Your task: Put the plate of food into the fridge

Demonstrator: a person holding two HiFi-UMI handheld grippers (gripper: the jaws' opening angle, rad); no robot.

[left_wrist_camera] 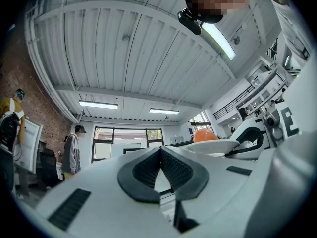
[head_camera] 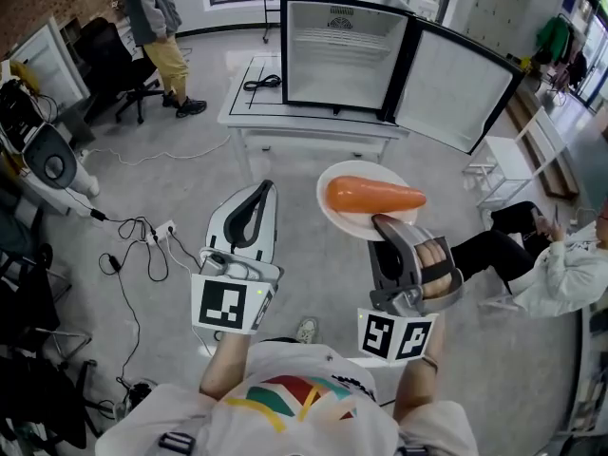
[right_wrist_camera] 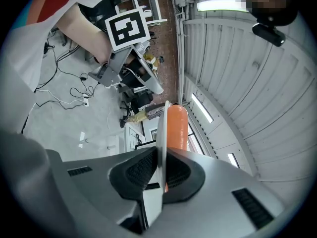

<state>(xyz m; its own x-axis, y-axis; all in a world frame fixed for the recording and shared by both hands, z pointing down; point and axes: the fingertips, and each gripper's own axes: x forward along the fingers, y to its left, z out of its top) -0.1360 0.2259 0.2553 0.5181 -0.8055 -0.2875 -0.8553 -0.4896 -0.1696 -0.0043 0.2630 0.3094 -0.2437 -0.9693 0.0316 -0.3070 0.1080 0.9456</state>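
In the carrying step, the right claw pinched the rim of the round white plate bearing an orange carrot. The left claw was closed and empty. The next move seemed to call for a level passage into the far open black-framed fridge.

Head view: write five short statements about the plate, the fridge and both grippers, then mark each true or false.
1. The right gripper has its jaws shut on the rim of the plate. True.
2. The plate is bare. False: an orange carrot lies on it.
3. The fridge stands on a white table with its door open. True.
4. The left gripper holds a cup. False: its jaws are together with nothing between them.
5. The plate already sits inside the fridge. False: it is held over the floor, short of the table.
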